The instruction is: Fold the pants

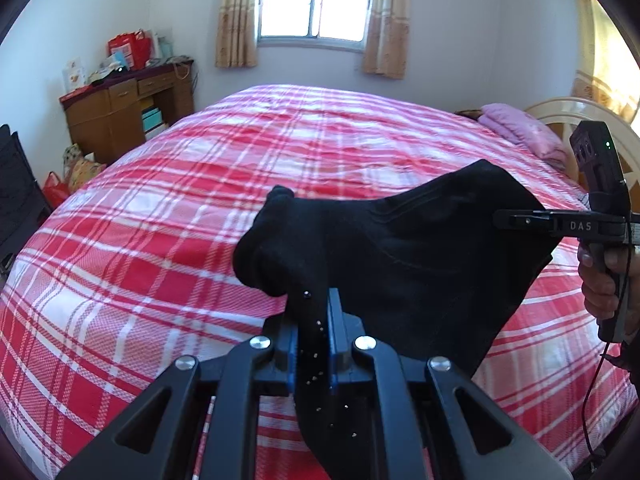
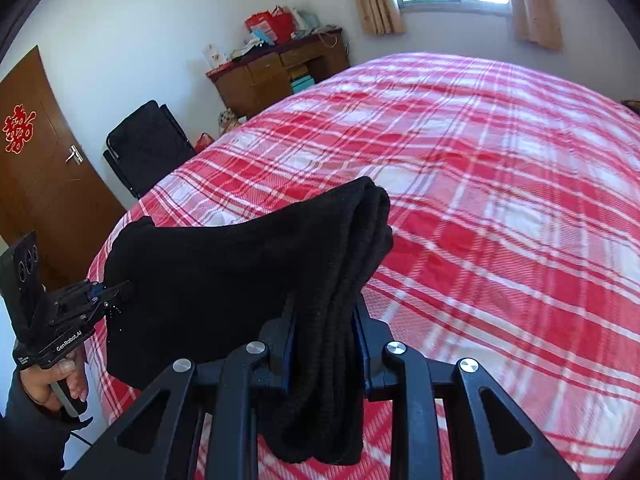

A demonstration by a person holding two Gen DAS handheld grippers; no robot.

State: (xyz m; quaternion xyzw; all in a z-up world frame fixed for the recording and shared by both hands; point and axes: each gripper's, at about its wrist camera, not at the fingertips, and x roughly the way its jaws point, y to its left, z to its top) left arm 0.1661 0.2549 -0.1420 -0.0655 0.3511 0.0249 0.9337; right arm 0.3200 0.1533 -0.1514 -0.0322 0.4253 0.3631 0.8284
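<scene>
The black pants [image 1: 420, 248] hang folded in the air above the bed, stretched between both grippers. My left gripper [image 1: 314, 308] is shut on one end of the fabric, which bunches over its fingers and trails down between them. The right gripper [image 1: 516, 220] shows at the right edge of the left wrist view, clamped on the other end. In the right wrist view my right gripper [image 2: 326, 320] is shut on a thick stack of folded layers of the pants [image 2: 224, 276]. There the left gripper [image 2: 120, 292] pinches the far corner at left, held by a hand [image 2: 60, 380].
A bed with a red and white plaid cover [image 1: 200, 220] fills both views below the pants. A pink pillow [image 1: 524, 128] lies by the headboard. A wooden desk [image 1: 128, 108] with bags, a black chair [image 2: 148, 148] and a brown door [image 2: 44, 184] stand beyond the bed.
</scene>
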